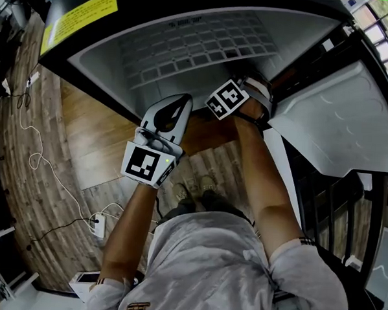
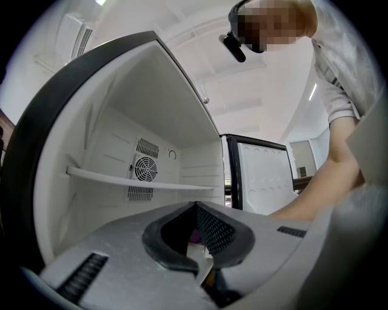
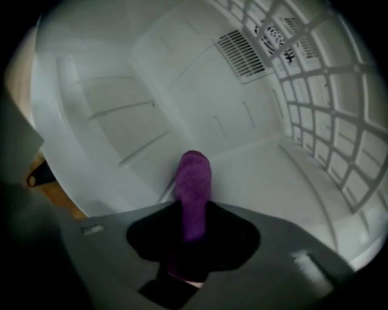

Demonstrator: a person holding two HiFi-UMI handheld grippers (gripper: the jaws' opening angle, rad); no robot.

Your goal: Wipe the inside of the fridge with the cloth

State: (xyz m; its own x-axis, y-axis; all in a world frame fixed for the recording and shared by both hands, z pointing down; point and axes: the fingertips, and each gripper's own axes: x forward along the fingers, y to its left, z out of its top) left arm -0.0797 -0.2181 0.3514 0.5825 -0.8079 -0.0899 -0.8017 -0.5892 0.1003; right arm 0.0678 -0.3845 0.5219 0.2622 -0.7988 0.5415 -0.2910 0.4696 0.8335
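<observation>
**Two grippers at the open fridge, one cloth in the right claw**

Nearest the head camera are the person's grey shirt (image 1: 221, 263) and two bare forearms, reaching away to the open fridge (image 1: 101, 65).

Two grippers are in use. The left gripper (image 2: 195, 204) hangs at the near edge of the fridge opening with its jaw tips pressed together and nothing between them. The right gripper (image 3: 193, 212) is farther in and clamped on the single purple cloth (image 3: 194, 181). The cloth sticks out forward as a rolled tongue over the white floor of the compartment, towards its side wall. No view settles whether it touches the plastic.

The head view gives one yellow label (image 1: 78, 15) on the black top, the open door (image 1: 332, 119) at right and the wood floor (image 1: 91, 146), but hides the cloth. Only the left gripper view shows the one solid shelf (image 2: 139, 180) and the round fan grille (image 2: 144, 168) on the far wall. Only the right gripper view shows the cloth whole, with one white wire rack (image 3: 339, 121) at right.
</observation>
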